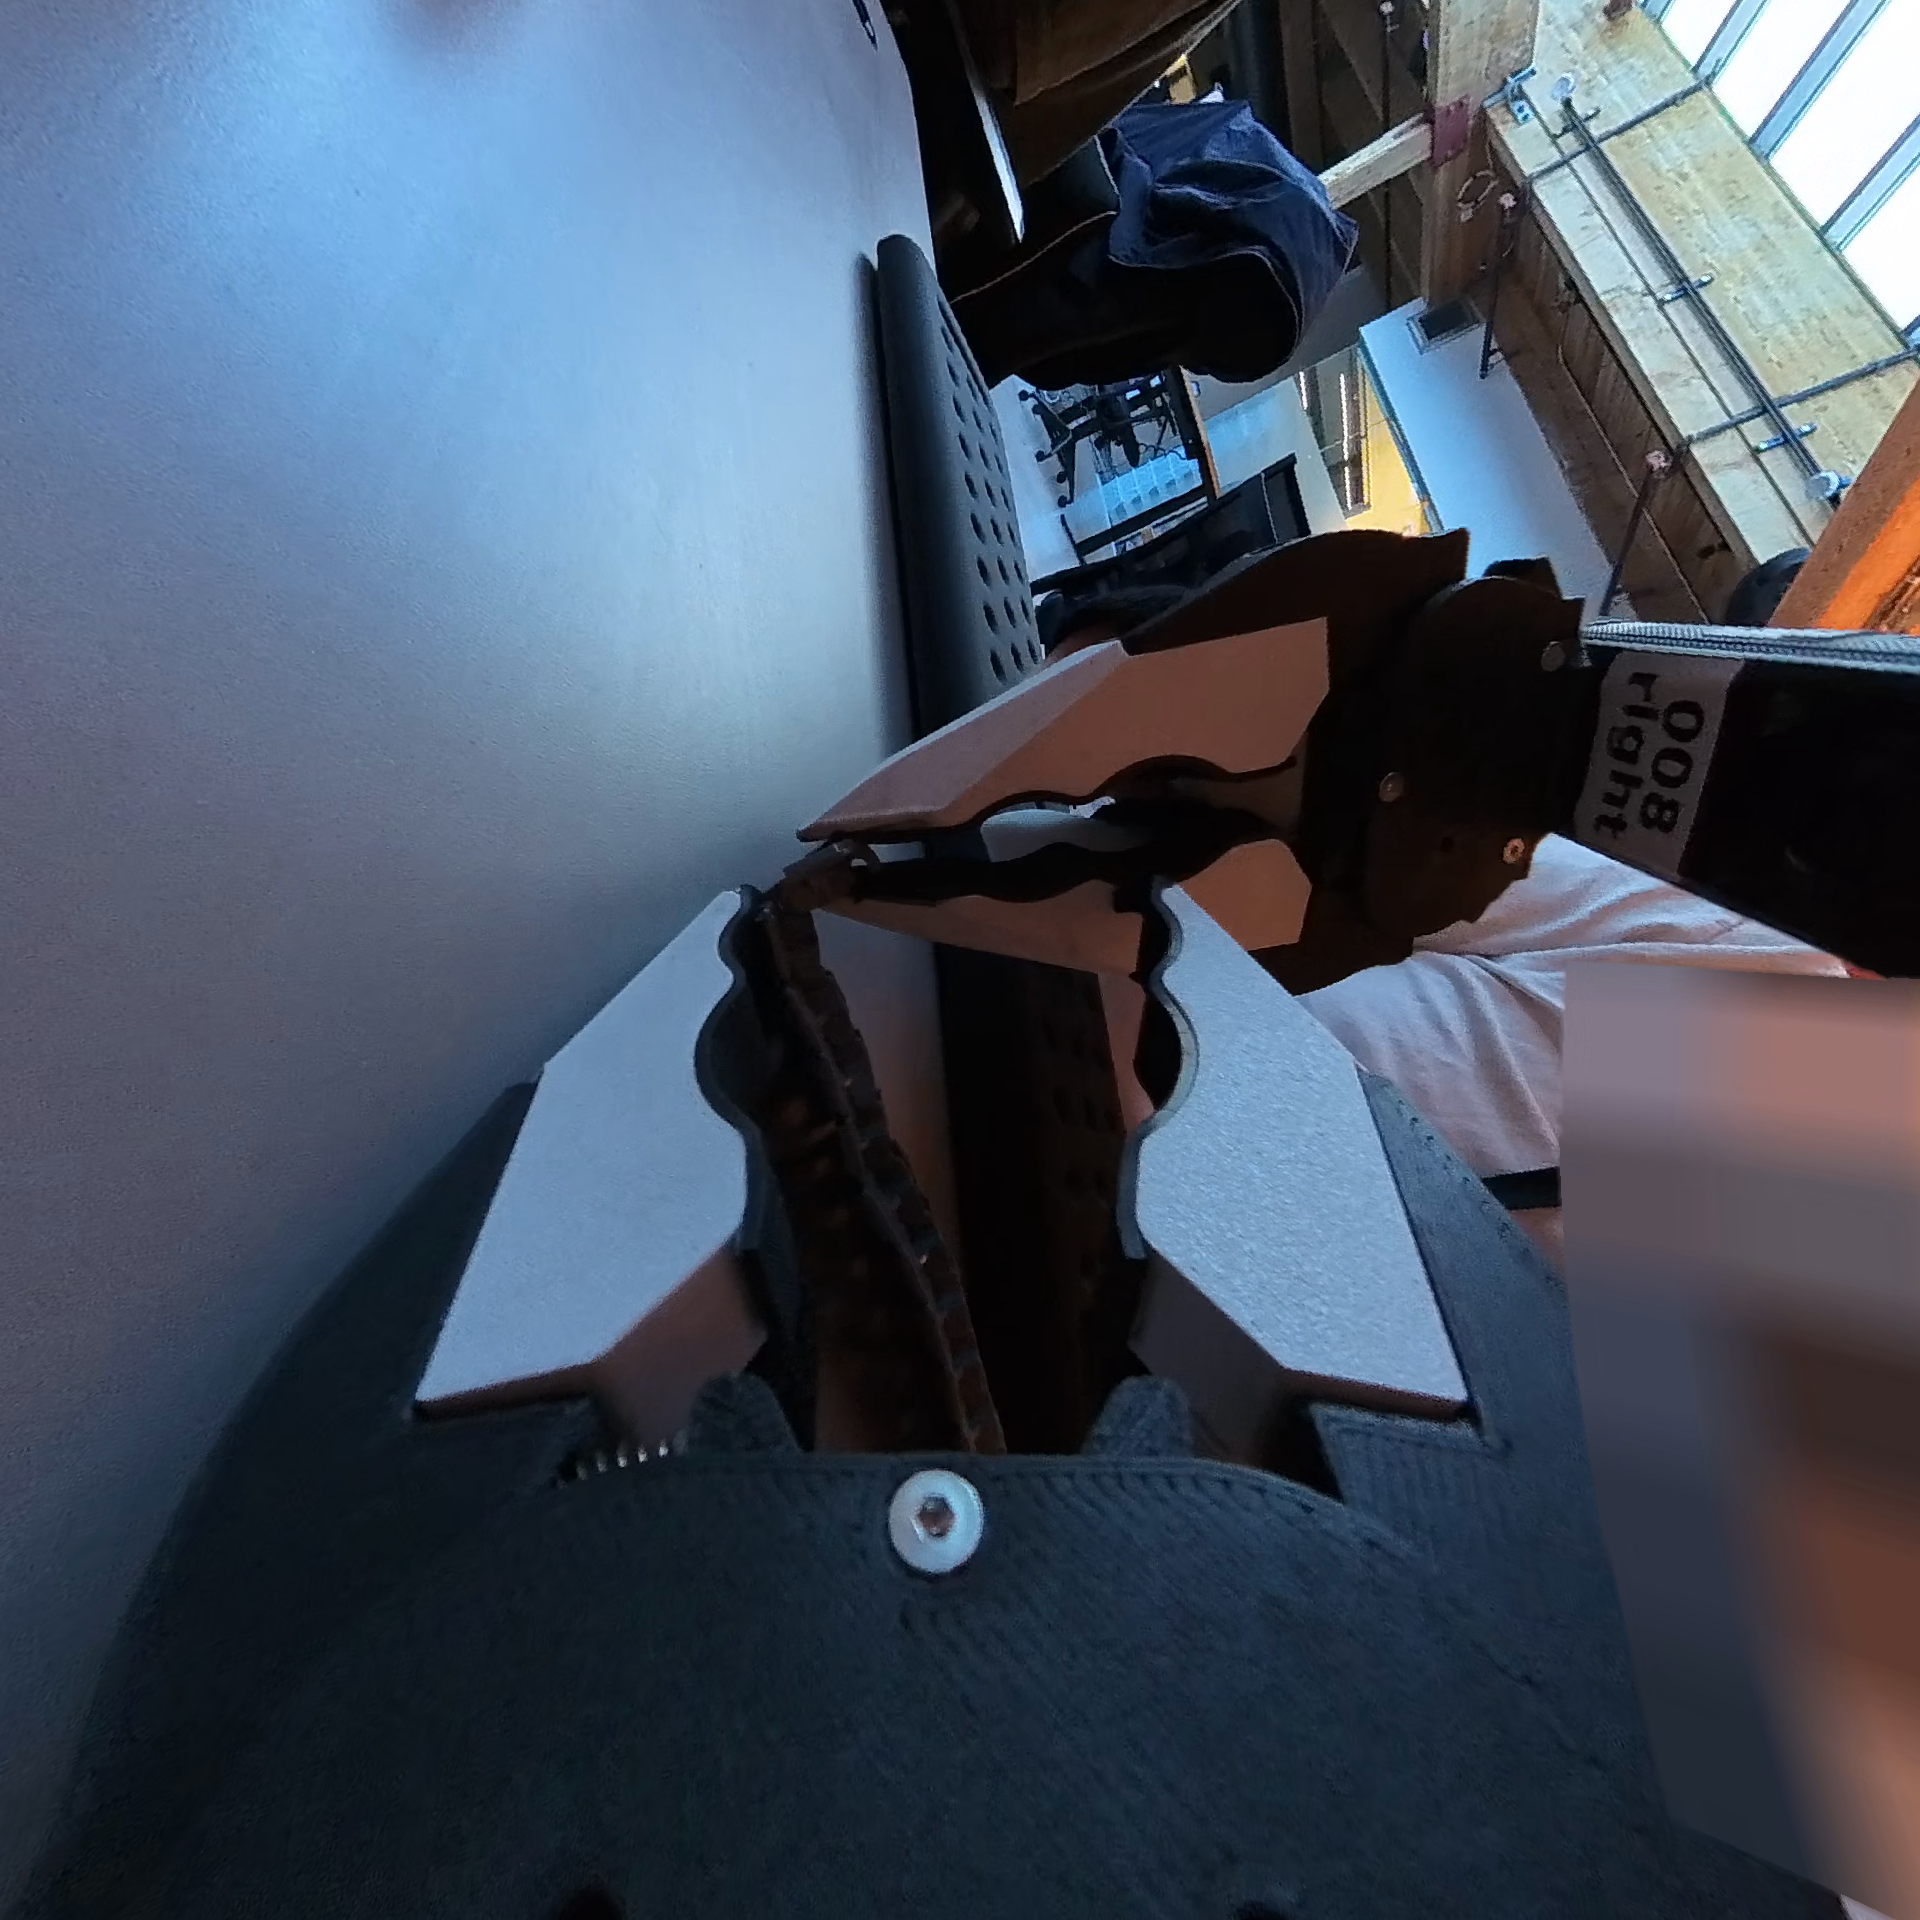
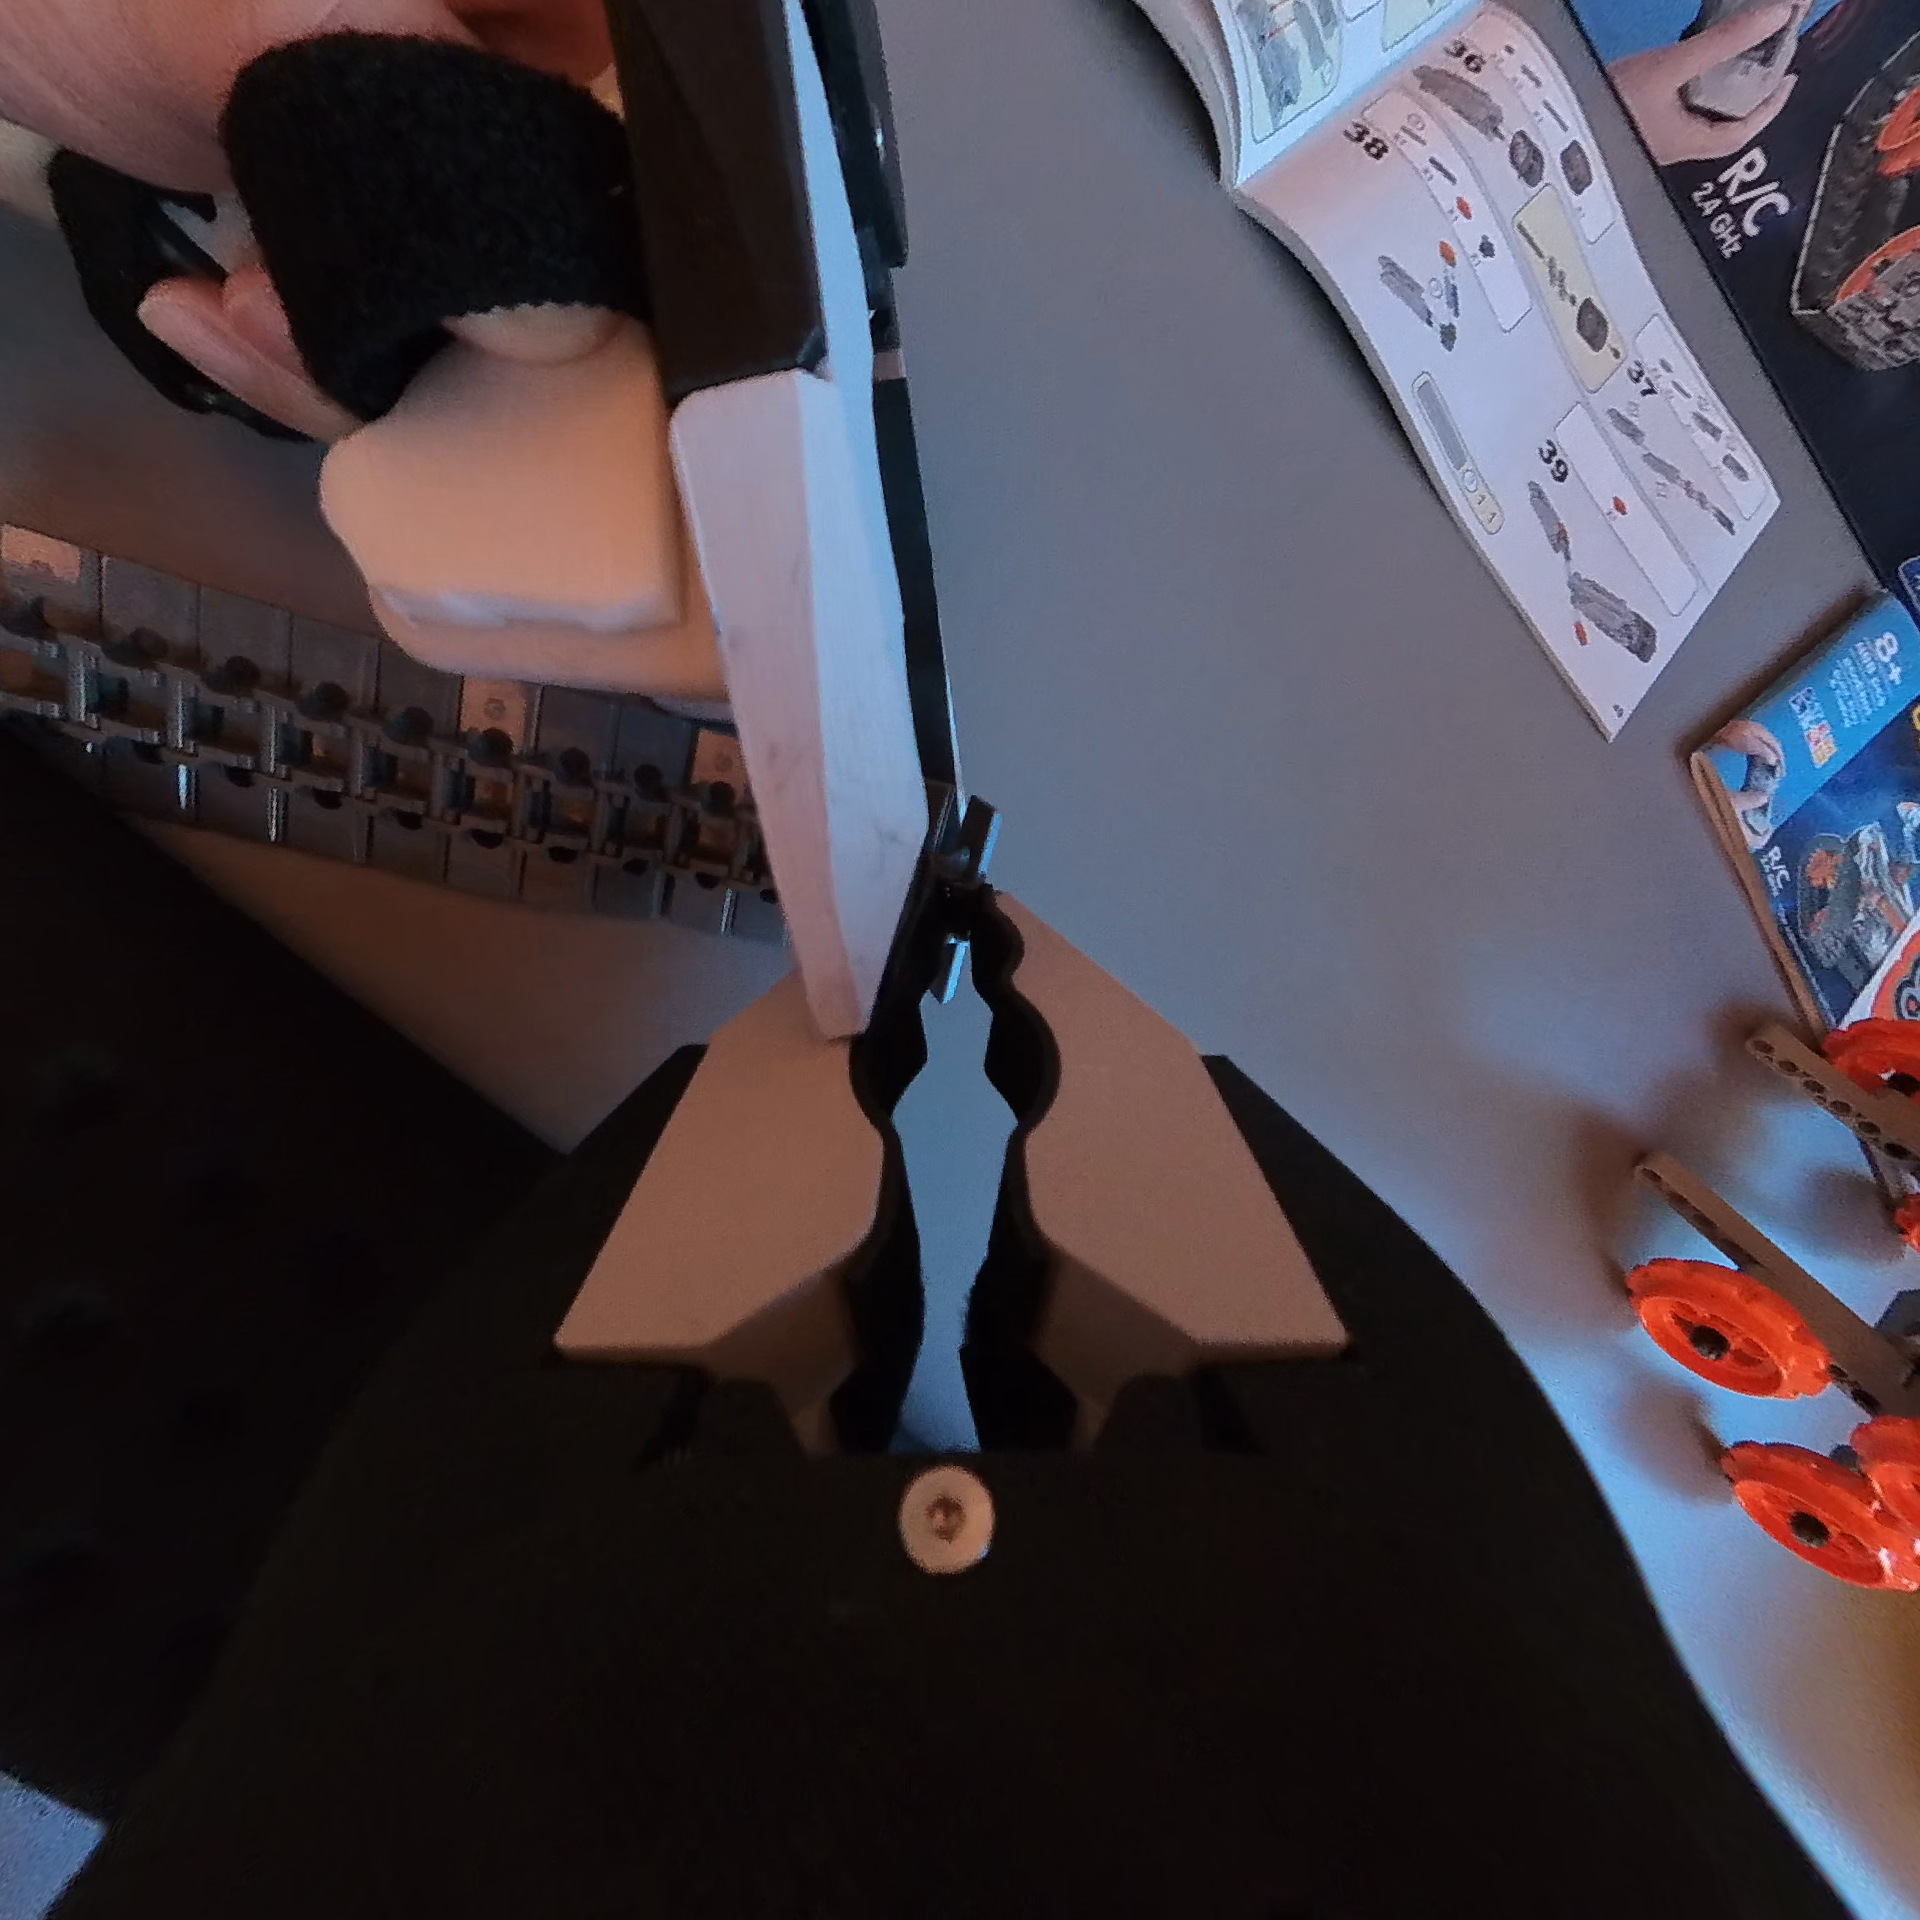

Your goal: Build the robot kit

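A dark grey toy track of linked plates runs through my left gripper. The left jaws stand wide apart, and the track lies against the inner pad of the left finger. My right gripper comes in from the right and is shut on the track's end link at the left fingertip. In the right wrist view my right gripper pinches that end link. The rest of the track trails off to the left behind the left gripper's white finger. A hand with a black strap holds the left gripper.
The grey table carries an open instruction booklet, a dark box, a blue leaflet and orange wheels on grey beams at the right. A black perforated mat lies at the table's far edge. Both grippers' tips are close together, under 4 cm apart.
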